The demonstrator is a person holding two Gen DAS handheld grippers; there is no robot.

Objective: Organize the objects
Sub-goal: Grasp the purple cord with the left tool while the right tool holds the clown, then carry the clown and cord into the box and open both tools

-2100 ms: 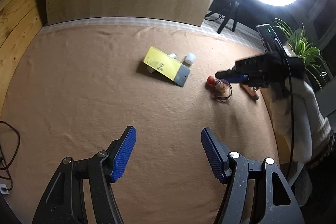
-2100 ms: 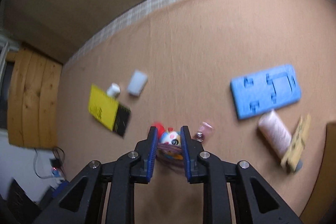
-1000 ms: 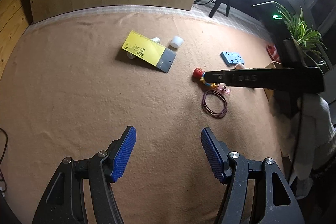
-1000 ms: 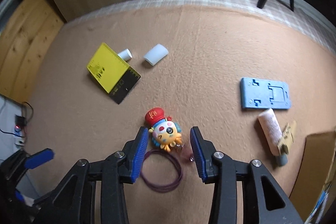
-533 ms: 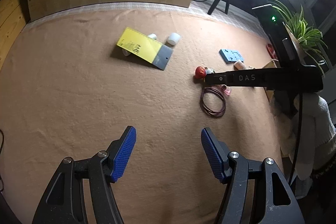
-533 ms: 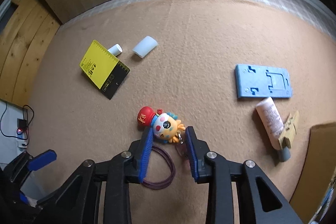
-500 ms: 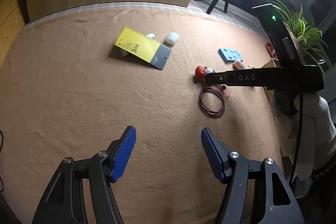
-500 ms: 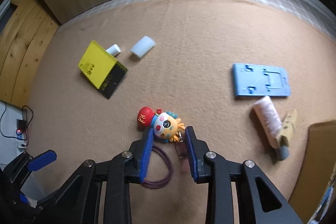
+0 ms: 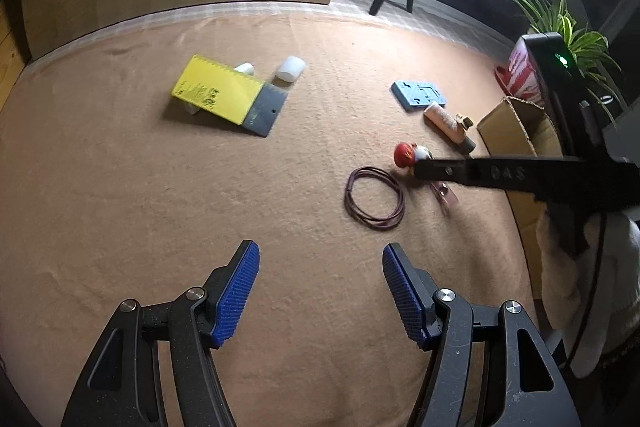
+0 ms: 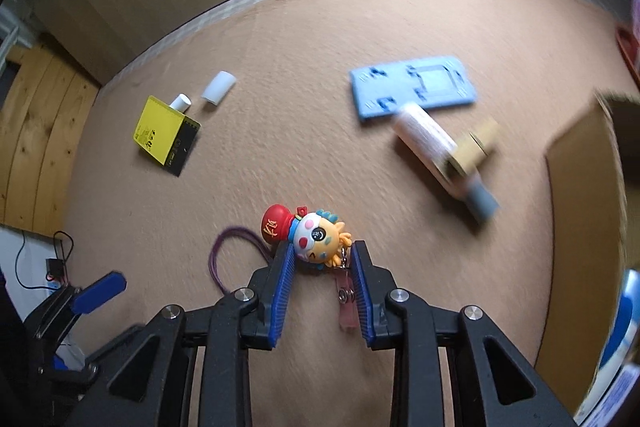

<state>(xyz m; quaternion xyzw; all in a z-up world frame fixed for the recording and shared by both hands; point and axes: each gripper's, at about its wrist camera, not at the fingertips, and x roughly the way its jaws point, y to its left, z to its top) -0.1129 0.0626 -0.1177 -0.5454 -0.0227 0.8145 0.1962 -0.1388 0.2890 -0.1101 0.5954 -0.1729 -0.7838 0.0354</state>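
Note:
My right gripper [image 10: 322, 259] is shut on a cartoon keychain toy [image 10: 310, 233] with a red hat, holding it just above the tan carpet [image 10: 280, 155]; its purple cord [image 10: 236, 251] trails to the left and a pink tag [image 10: 346, 311] hangs between the fingers. The left wrist view shows the toy [image 9: 406, 155], the cord loop [image 9: 374, 197] and the right gripper's black arm [image 9: 520, 175] at the right. My left gripper [image 9: 320, 291] is open and empty, low over bare carpet [image 9: 160, 207].
A yellow and black card [image 10: 164, 137] [image 9: 224, 95] lies by two white cylinders [image 10: 218, 87]. A blue foam tray [image 10: 414, 89], a pink tube [image 10: 432, 143] and a small wooden piece [image 10: 476, 145] lie at the right. A cardboard box [image 10: 588, 219] [image 9: 516, 131] stands at the right edge.
My right gripper has closed on the keychain toy and moved right toward the cardboard box with it. The left gripper has stayed open and drifted slightly.

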